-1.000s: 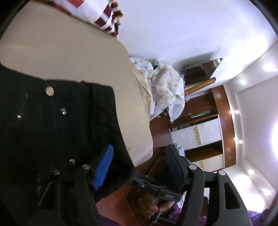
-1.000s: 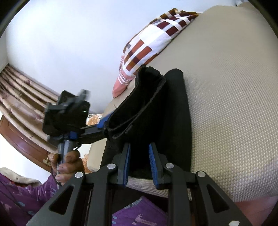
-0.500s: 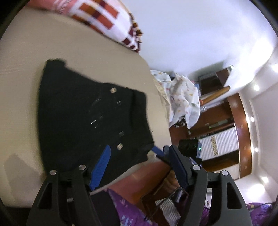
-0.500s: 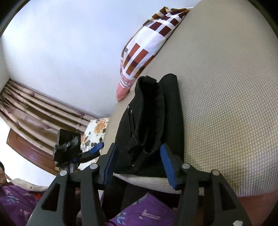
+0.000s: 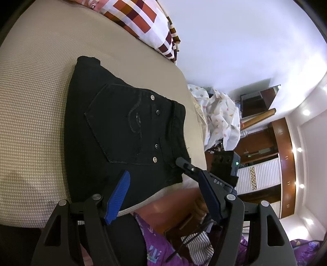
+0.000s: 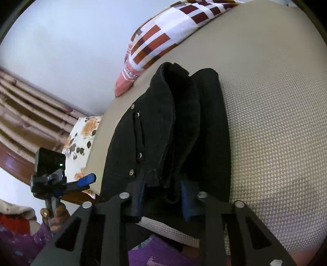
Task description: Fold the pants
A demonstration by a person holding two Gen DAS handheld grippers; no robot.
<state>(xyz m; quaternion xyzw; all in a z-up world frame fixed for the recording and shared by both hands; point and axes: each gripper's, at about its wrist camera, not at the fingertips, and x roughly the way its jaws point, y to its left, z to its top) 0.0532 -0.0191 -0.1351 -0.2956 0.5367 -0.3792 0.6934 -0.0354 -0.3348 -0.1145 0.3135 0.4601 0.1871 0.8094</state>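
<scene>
Black pants (image 5: 122,131) lie folded on the beige bed (image 5: 30,114), back pocket up. My left gripper (image 5: 163,194) hovers open over their near edge with nothing between its blue pads. In the right wrist view the folded layers of the pants (image 6: 163,126) stack up, and my right gripper (image 6: 162,197) is closing, its pads pressing a bunched near edge of the fabric. The right gripper (image 5: 185,164) shows at the pants' near right corner in the left view. The left gripper (image 6: 85,181) hangs off the bed's left side, held by a hand.
A red-and-white checked pillow (image 5: 143,18) lies at the bed's far end. A spotted white cloth pile (image 5: 220,114) and wooden cabinets (image 5: 282,147) stand beyond the right side. A floral cloth (image 6: 81,139) and curtains (image 6: 30,102) are left. Purple clothing (image 5: 159,245) of the person is below.
The left gripper let go of the pants and pulled back off them, so the whole fold now shows. The right gripper opened wide, then closed again on the near edge.
</scene>
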